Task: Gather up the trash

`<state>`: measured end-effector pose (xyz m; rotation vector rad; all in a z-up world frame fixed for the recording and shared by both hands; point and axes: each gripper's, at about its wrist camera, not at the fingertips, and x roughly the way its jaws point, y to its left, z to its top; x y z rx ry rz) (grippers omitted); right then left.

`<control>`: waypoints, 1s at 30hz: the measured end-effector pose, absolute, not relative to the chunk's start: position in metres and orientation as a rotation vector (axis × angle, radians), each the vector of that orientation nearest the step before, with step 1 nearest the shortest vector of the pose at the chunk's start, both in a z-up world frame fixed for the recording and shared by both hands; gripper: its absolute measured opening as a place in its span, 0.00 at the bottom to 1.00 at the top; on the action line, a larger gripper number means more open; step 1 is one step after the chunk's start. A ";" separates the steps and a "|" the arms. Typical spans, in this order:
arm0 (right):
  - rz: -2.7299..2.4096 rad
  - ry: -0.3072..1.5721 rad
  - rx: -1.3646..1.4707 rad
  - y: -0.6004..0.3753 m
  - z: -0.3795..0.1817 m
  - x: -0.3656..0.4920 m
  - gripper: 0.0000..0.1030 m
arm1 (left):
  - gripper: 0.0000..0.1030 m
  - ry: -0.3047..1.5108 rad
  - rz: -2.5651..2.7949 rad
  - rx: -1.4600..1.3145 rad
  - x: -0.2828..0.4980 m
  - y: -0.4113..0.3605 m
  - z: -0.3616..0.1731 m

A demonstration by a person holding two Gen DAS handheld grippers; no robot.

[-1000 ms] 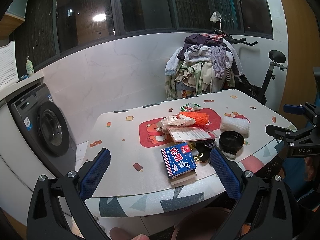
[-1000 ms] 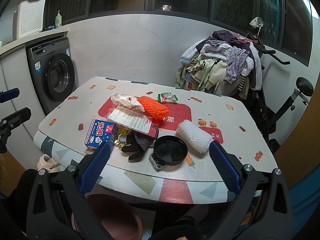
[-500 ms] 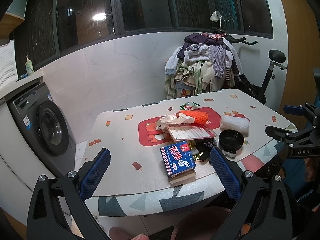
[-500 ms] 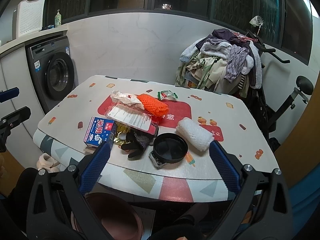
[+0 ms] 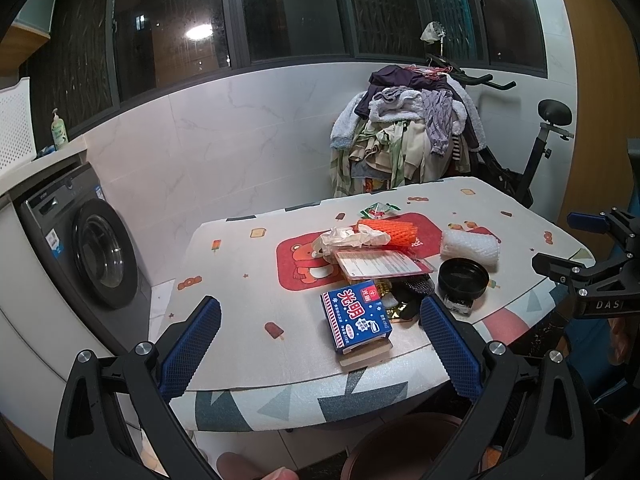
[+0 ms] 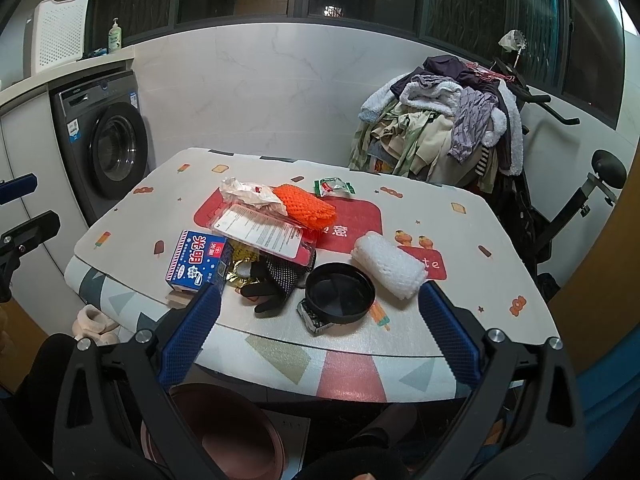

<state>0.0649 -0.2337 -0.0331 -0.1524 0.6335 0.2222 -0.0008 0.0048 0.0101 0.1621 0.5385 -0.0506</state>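
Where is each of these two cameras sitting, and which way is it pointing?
Left wrist: rides the left gripper, facing the table from its washing-machine end; own open blue fingers, plus the right gripper at far right.
Right wrist: rides the right gripper, facing the table's near edge; own open fingers.
Shared: blue carton, black bowl, white foam net.

Table left bare; litter crowds right
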 end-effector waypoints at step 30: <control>0.269 0.702 -0.089 -0.246 -0.086 0.085 0.95 | 0.95 0.622 -0.094 0.139 0.028 0.013 -0.047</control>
